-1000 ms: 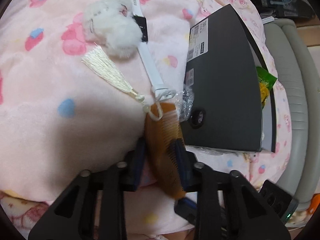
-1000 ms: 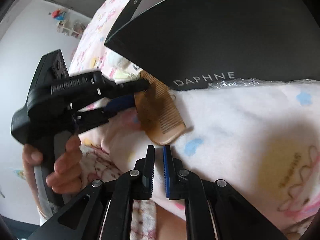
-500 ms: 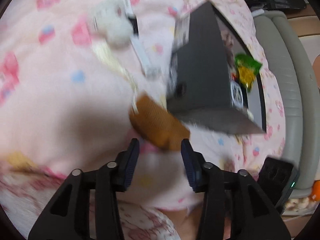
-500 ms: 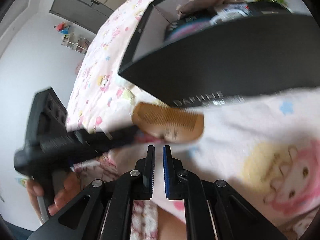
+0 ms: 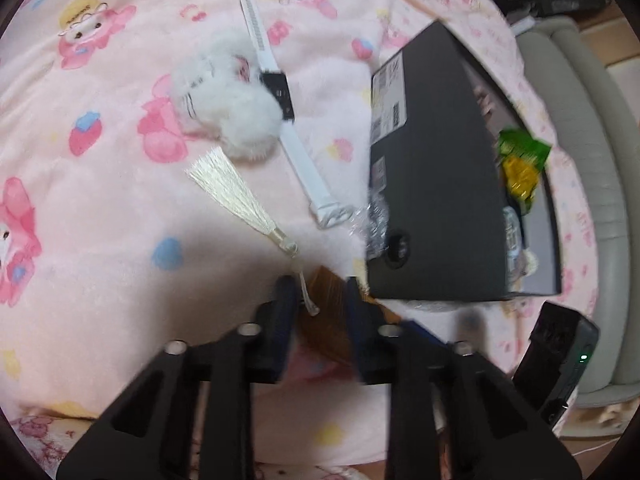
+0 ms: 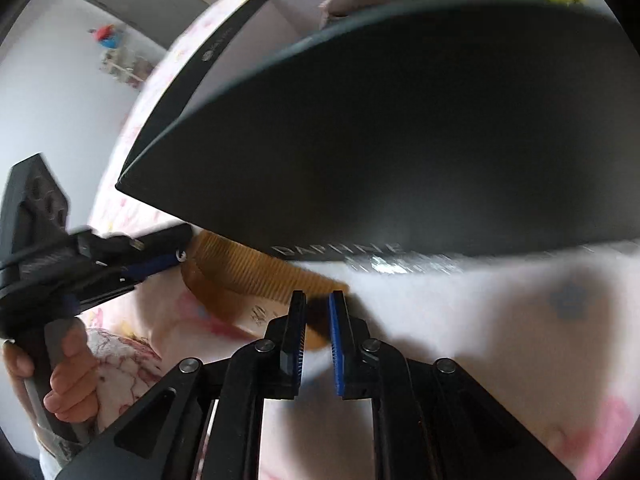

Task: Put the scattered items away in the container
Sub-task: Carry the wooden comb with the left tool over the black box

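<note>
Your left hand-held gripper (image 5: 318,300) is closing its jaws around one end of the amber comb (image 5: 326,320), which lies on the pink cartoon-print blanket (image 5: 100,208) just beside the black box (image 5: 432,184). Your right hand-held gripper (image 6: 317,312) is opening its jaws slightly at the comb's other end, pads not pressing it. A white fluffy toy (image 5: 228,108), a white-strapped watch (image 5: 296,144) and a cream tassel (image 5: 236,196) lie farther off on the bed.
</note>
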### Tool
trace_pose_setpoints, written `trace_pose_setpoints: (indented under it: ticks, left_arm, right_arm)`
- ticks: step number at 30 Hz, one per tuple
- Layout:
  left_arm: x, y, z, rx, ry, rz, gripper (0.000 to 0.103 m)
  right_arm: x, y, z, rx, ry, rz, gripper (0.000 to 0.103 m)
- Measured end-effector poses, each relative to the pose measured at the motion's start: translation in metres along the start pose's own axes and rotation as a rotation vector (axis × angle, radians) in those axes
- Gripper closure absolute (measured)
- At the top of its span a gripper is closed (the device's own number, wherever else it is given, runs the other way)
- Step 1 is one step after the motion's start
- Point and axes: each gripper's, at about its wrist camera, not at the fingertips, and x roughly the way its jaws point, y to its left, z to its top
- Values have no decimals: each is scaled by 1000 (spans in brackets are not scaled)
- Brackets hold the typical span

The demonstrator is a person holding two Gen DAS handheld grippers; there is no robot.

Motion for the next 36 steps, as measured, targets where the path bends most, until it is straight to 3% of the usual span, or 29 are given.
trace_pose_setpoints:
  ticks: [3, 6, 11, 16, 18, 21, 23, 26, 29, 32, 36]
  left_arm:
    - [8, -15, -5, 36, 16, 26, 84]
    - [-3, -16, -17, 58, 8, -12, 84]
    - [-14, -9, -21, 6, -49, 17, 84]
    - [-25, -4, -17, -17, -133, 20, 84]
    - [-23, -7, -16, 7, -124, 21, 84]
    - [-17, -13, -17, 44, -99, 70, 84]
    - [-13, -15, -17, 54, -74, 88, 84]
    - [-10, -12, -20, 46, -27, 92, 84]
    - [-15, -11, -23, 45, -29, 81, 84]
    - [-27, -18, -31, 97, -51, 82, 80]
    - [-60, -32, -44, 141, -119, 34, 80]
  right_arm:
    - [-1, 4, -3, -2, 11, 63, 94]
    - [-10, 16, -8, -39, 14, 125, 94]
    - [-22, 8, -23, -38, -19, 14, 94]
    - [-28, -13, -21, 62, -34, 37, 94]
    - [-21, -13, -17, 82, -31, 23, 93]
    - [-10, -15, -12, 97, -17, 3, 80]
    - [1, -16, -11, 95, 17, 31, 64]
    - [5, -11, -15, 54, 7, 10, 64]
    - [2, -9, -20, 32, 3, 11, 66]
    - [-12, -7, -26, 27, -14, 10, 74]
    - [-49, 5, -33, 12, -42, 43, 74]
